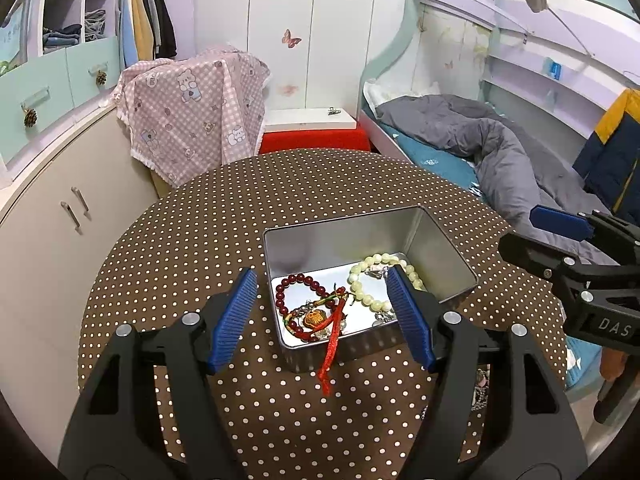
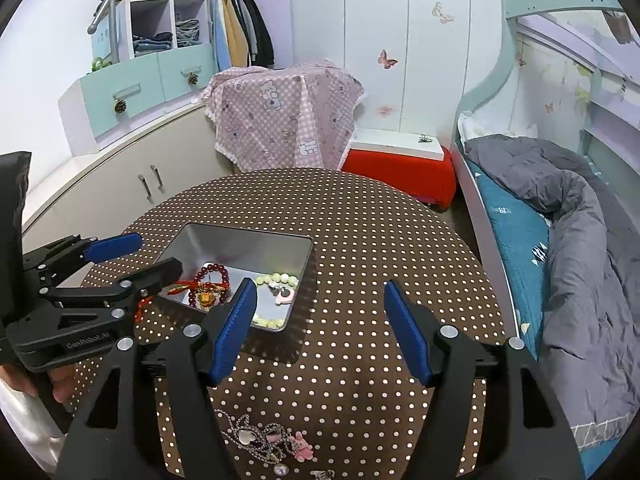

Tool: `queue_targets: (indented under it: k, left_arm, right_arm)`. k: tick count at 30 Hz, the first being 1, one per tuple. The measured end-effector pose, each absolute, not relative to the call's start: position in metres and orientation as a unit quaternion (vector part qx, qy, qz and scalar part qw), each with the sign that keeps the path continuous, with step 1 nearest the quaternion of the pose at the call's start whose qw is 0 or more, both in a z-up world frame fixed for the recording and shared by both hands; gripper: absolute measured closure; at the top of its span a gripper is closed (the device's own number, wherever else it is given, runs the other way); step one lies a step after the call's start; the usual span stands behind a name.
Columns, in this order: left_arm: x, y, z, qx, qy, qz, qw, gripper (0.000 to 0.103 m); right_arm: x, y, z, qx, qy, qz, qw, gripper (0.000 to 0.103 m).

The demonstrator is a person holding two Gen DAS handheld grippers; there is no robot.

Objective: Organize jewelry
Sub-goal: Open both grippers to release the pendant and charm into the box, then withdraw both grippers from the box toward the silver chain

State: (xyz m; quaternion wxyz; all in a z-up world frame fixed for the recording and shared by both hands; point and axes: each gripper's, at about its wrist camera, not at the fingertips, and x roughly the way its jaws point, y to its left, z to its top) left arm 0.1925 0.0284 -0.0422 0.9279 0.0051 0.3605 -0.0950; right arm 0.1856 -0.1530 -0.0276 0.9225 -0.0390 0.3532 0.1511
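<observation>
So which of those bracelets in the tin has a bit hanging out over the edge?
The red cord bracelet: its tassel drapes over the tin's front wall. The dark red and pale bead bracelets lie wholly inside.

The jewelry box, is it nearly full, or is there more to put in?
Partly done. The tin box already holds a dark red bracelet, a pale bead bracelet and a red tassel charm hanging over its rim. Both grippers are open and empty. Chain necklaces still lie on the table.
</observation>
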Motion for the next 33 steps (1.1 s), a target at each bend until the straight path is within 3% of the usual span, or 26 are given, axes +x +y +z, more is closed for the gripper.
queue_targets:
  k: [6,13,18,33]
  left_arm:
    - [0.182,0.029,-0.042,0.007,0.360,-0.087,0.929,0.036]
    - [0.166,0.033,-0.042,0.010,0.361,-0.084,0.929,0.029]
    - [0.152,0.035,-0.047,0.001,0.366,-0.096,0.926,0.022]
    - [0.126,-0.001,-0.081,0.001,0.393,-0.197,0.898,0.021]
  right_arm:
    - [0.175,-0.159,-0.029,-0.036,0.354,0.149,0.923,0.036]
    - [0.159,-0.167,-0.030,-0.035,0.356,0.134,0.924,0.013]
    - [0.149,-0.179,-0.041,-0.033,0.374,0.114,0.920,0.008]
    - [0.127,-0.199,-0.082,-0.016,0.434,0.086,0.897,0.008]
